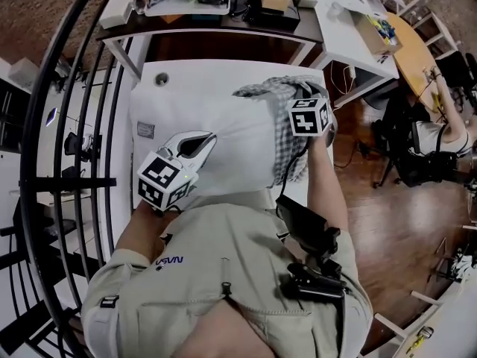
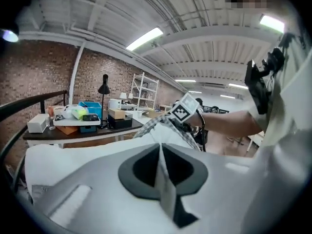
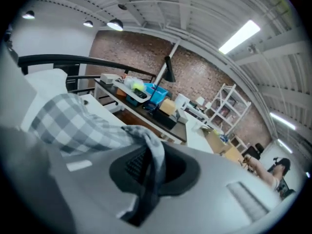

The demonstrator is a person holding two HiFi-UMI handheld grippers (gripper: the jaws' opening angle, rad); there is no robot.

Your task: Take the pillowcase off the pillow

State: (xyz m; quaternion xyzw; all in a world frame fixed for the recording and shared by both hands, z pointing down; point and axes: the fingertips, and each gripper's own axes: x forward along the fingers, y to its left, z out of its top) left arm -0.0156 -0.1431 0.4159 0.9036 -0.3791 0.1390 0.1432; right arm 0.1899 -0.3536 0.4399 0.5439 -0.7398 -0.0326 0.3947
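Closest to us is our own beige shirt, filling the bottom of the head view, and the near edge of the pillow comes right up against it. That white pillow is the biggest thing in front of us, stretched between our two hands over the white table, with a dark cluttered desk beyond. Most of the pillow is bare. The grey-and-white checked pillowcase is bunched over its far right corner and hangs down along its right edge. Our left gripper sits at the near left of the pillow, and its own view shows the jaws pressed together with a thin fold of the pillow's white cloth pinched between them. Our right gripper is at the pillow's right side, right at the gathered pillowcase. Its view shows the jaws clamped on a twisted strip of the checked cloth, which runs from the pads up and away to the left, where the rest of the pillowcase spreads over the pillow. From the left gripper view, the right gripper stands just beyond the checked bundle.
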